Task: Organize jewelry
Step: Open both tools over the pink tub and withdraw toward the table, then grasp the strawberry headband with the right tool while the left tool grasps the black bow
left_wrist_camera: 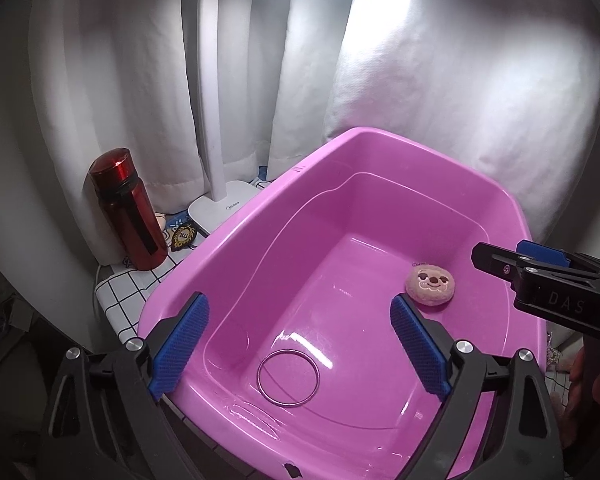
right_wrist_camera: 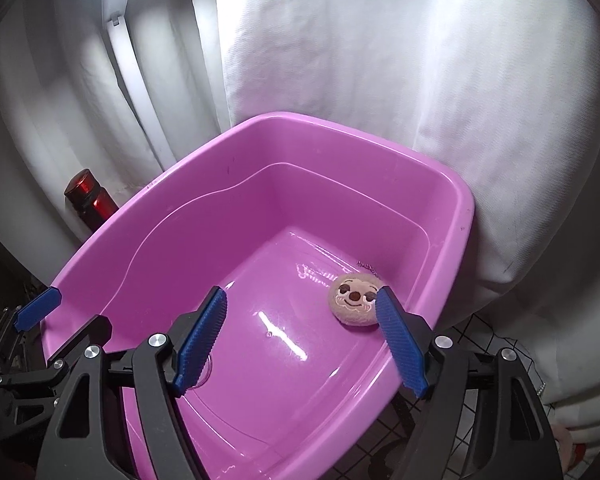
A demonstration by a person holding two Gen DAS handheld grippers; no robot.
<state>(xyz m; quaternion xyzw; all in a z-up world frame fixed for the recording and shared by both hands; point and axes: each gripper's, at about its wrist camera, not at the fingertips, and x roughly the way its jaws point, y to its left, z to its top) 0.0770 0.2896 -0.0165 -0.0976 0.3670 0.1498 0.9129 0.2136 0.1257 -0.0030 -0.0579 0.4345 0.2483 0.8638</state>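
Both claws gape over basin (left_wrist_camera: pixel 260 216); ring (left_wrist_camera: pixel 288 378) unobstructed.

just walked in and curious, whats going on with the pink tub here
A person holds a gripper in each hand over a pink tub, sorting jewelry into it. A thin metal bangle and a round plush face charm lie loose on the tub's floor. The left gripper and right gripper both stand open with nothing between their pads.
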